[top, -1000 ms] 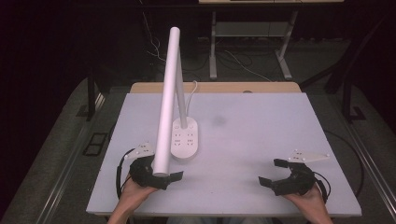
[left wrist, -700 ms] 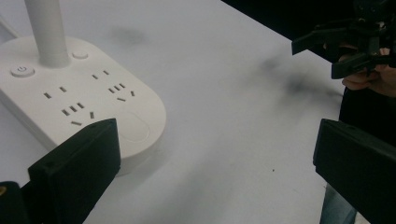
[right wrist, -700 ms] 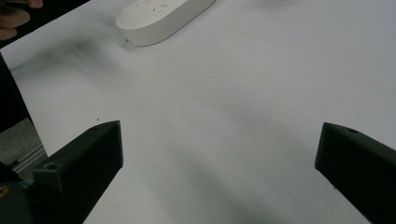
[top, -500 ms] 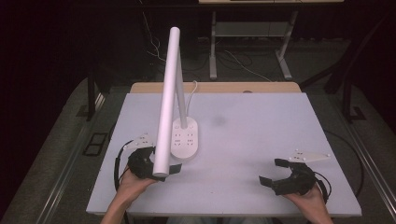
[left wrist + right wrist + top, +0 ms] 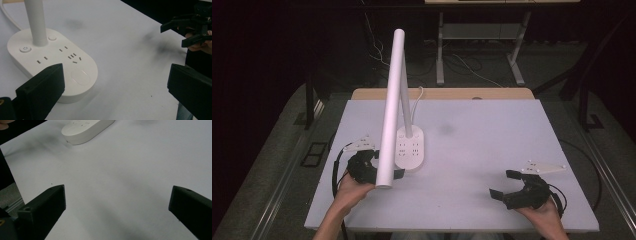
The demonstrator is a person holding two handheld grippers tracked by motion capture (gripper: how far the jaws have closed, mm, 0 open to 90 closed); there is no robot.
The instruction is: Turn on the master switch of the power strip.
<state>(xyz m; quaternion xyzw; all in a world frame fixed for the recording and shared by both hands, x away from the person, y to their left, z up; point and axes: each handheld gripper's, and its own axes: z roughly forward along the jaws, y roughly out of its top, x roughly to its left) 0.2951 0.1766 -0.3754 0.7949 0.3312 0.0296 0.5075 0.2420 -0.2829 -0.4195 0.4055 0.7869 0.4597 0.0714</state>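
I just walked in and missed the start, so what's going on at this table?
A person holds a gripper in each hand at a white table. The left gripper sits open right beside the base of a white desk lamp, whose base carries sockets and a power button; it is touching nothing yet. The right gripper, also open and empty, rests apart near the table's front right. The lamp's long head slants out over the left hand.

A lit table in a dark room.
Even light from above falls on the white table (image 5: 492, 150); the room beyond sinks to near black. Soft grey shadows smudge the surface beside the lamp (image 5: 409, 150). Both gripper views render the near jaws blurred, and the high view looks slightly soft, perhaps grainy.
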